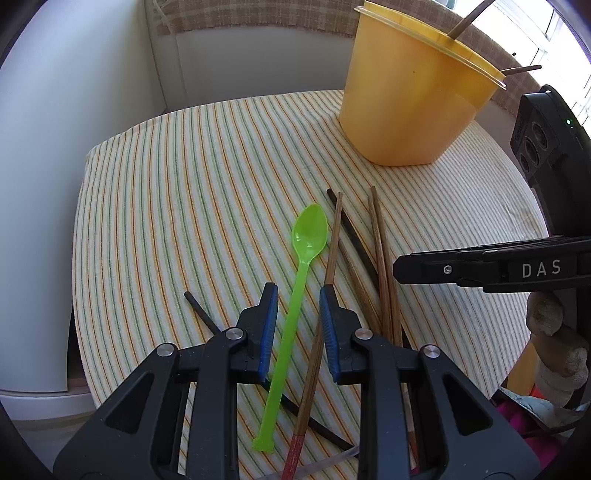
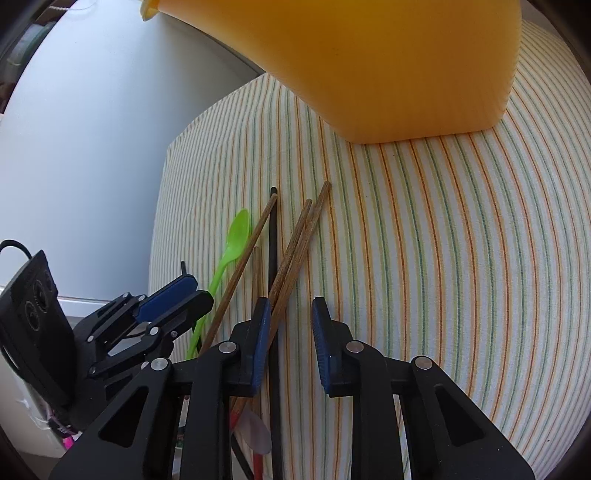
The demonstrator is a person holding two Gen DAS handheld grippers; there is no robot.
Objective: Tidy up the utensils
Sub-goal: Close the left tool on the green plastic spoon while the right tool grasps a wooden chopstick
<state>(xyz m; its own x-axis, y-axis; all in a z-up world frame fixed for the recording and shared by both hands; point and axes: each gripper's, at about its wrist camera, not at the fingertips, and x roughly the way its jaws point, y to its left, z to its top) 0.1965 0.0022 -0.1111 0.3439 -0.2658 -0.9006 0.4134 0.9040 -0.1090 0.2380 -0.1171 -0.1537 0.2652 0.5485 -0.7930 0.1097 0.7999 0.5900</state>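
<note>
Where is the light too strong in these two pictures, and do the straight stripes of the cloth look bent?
Left wrist view: the window at upper right is blown out white; the orange cup glows, backlit. Both views: the striped cloth bows into arcs, being fisheye distortion. Right wrist view: the orange cup fills the top, softly blurred; the chopsticks stay sharp.

Striped tablecloth [image 1: 184, 192], checked cushion [image 1: 258, 18]
</note>
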